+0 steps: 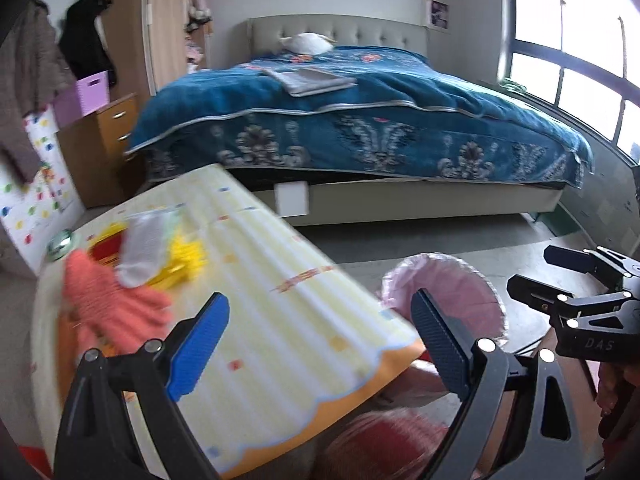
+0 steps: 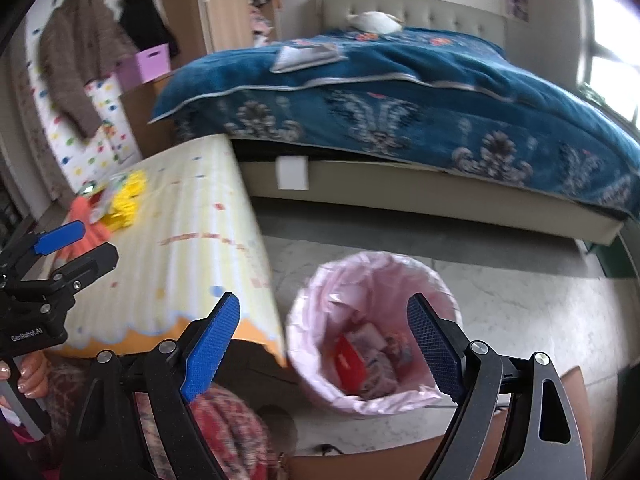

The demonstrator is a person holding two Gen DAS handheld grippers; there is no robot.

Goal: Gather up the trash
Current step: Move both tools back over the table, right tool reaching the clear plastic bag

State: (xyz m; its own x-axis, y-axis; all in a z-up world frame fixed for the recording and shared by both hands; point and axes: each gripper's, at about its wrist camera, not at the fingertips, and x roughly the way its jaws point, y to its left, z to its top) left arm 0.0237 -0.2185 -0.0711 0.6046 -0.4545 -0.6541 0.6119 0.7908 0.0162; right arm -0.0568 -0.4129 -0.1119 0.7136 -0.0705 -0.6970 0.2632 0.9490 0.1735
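Note:
A bin with a pink liner (image 2: 372, 332) stands on the floor beside the table; red and patterned wrappers (image 2: 360, 360) lie inside it. It also shows in the left wrist view (image 1: 448, 292). My right gripper (image 2: 324, 344) is open and empty, just above the bin. My left gripper (image 1: 320, 348) is open and empty over the table's near edge. On the far left of the table (image 1: 280, 320) lie a clear wrapper (image 1: 144, 244), yellow packaging (image 1: 184, 260), a red packet (image 1: 106, 250) and an orange cloth (image 1: 108, 300). The right gripper shows in the left wrist view (image 1: 560, 276).
A bed with a blue cover (image 1: 360, 120) stands behind the table, with a laptop (image 1: 312, 80) on it. A wooden drawer unit (image 1: 108, 140) and a purple box (image 1: 92, 92) are at the far left. The grey floor (image 2: 500, 280) lies around the bin.

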